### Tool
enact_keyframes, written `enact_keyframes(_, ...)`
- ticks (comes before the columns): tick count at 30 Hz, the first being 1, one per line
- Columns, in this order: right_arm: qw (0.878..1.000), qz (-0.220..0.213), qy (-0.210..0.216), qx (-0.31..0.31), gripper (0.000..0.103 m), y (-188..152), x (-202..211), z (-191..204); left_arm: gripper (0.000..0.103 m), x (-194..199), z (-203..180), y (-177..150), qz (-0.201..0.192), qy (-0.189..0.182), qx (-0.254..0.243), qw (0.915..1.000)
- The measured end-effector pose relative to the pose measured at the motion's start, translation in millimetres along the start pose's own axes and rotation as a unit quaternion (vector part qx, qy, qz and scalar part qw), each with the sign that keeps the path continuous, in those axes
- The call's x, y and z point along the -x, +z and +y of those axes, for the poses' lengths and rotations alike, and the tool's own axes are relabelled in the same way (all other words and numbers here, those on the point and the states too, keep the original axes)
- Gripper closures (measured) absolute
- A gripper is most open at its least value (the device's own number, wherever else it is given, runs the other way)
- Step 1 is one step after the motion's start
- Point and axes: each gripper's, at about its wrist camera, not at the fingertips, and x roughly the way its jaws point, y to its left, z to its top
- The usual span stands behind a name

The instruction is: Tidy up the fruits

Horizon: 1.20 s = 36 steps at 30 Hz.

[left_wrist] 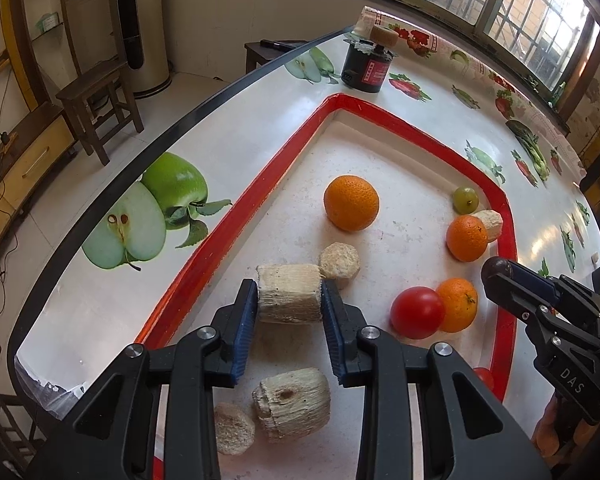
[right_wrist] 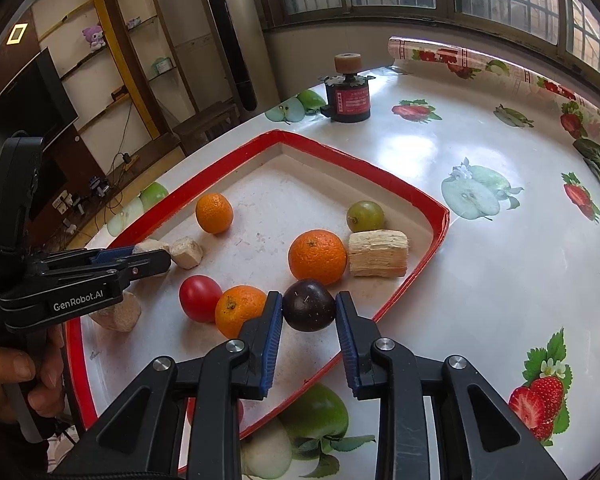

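Note:
My left gripper [left_wrist: 288, 292] is shut on a pale fibrous chunk [left_wrist: 289, 304], held just above the red-rimmed white tray [left_wrist: 228, 216]. My right gripper [right_wrist: 309, 300] is shut on a dark purple round fruit [right_wrist: 309, 310] at the tray's near right side. In the tray lie three oranges [right_wrist: 214, 213] [right_wrist: 317, 256] [right_wrist: 240, 310], a red tomato [right_wrist: 199, 298], a green round fruit [right_wrist: 365, 216] and more pale chunks [right_wrist: 378, 253] [left_wrist: 339, 265] [left_wrist: 291, 403]. The left wrist view shows the right gripper [left_wrist: 496, 276] at the tray's right rim. The right wrist view shows the left gripper [right_wrist: 152, 256] at the left.
A black cylindrical device with a red label [right_wrist: 349, 98] and a brown roll on top stands on the fruit-print tablecloth beyond the tray. The table's dark edge [left_wrist: 100, 184] runs along the left, with a wooden stool [left_wrist: 96, 100] on the floor past it. A hand [right_wrist: 12, 368] grips the left tool.

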Motion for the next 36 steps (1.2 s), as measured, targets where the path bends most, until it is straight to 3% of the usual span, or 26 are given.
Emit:
enact_keyframes(1,1.000,0.000,0.001,-0.001,0.074,-0.2,0.3,0.0,0.073,0.4,0.3,-0.7,0.001,0.000,0.000,1.0000)
enact_keyframes(3,1.000,0.000,0.001,0.001,0.074,-0.3,1.3,0.1,0.060,2.1,0.2,-0.7,-0.001,0.004,0.002,1.0000)
enact_keyframes(6,1.000,-0.002,0.006,0.001,0.069,-1.1,4.4,0.5,0.051,9.3,1.2,-1.7,-0.013,0.005,0.006,0.9999)
enact_keyframes(10,1.000,-0.015,0.009,0.008,0.053,-2.4,13.3,4.3,0.050,16.1,1.1,-3.9,-0.018,0.007,0.004,0.9998)
enact_keyframes(20,0.998,-0.038,0.025,0.036,0.048,-14.9,39.6,7.0,0.050,35.5,-4.1,-26.4,-0.029,0.003,-0.017,0.9994)
enact_keyframes(25,0.997,-0.050,0.038,0.053,0.035,-26.3,56.3,5.1,0.050,48.0,-7.0,-42.7,-0.041,0.013,-0.037,0.9984)
enact_keyframes(27,0.995,-0.056,0.051,0.058,0.032,-30.5,63.8,3.7,0.041,54.4,-8.9,-49.3,-0.050,0.016,-0.045,0.9976)
enact_keyframes(30,0.994,-0.066,0.050,0.070,0.024,-37.2,74.4,3.3,0.039,63.3,-9.6,-58.1,-0.061,0.013,-0.048,0.9969)
enact_keyframes(36,0.991,-0.070,0.058,0.095,0.022,-48.7,89.7,2.6,0.039,76.0,-18.0,-74.1,-0.068,0.008,-0.060,0.9958)
